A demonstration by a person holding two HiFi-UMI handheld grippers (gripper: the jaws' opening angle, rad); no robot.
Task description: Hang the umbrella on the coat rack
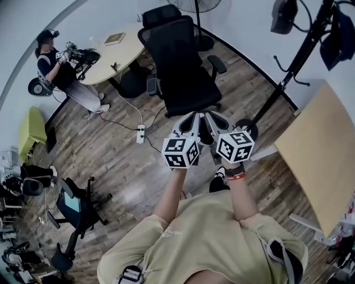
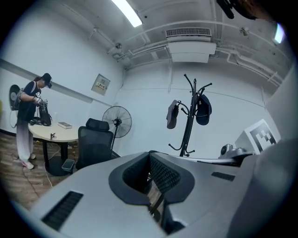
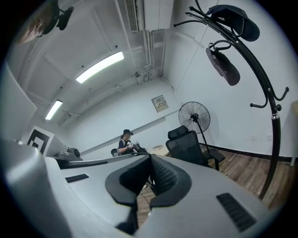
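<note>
The black coat rack (image 1: 297,61) stands to my right front; it also shows in the left gripper view (image 2: 188,122) and close up in the right gripper view (image 3: 269,100). A grey elongated thing (image 3: 224,65), perhaps a folded umbrella, hangs from one of its hooks (image 2: 172,114). A dark cap-like item (image 3: 234,18) hangs on another hook (image 2: 203,109). My left gripper (image 1: 188,118) (image 2: 150,156) and right gripper (image 1: 215,117) (image 3: 150,161) are held side by side before my chest. Both are shut with nothing between the jaws, well short of the rack.
A black office chair (image 1: 180,66) stands right ahead of the grippers, a standing fan (image 1: 195,5) behind it. A person works at a pale table (image 1: 111,52) far left. A power strip (image 1: 141,133) with cables lies on the wood floor. A wooden tabletop (image 1: 321,150) is at the right.
</note>
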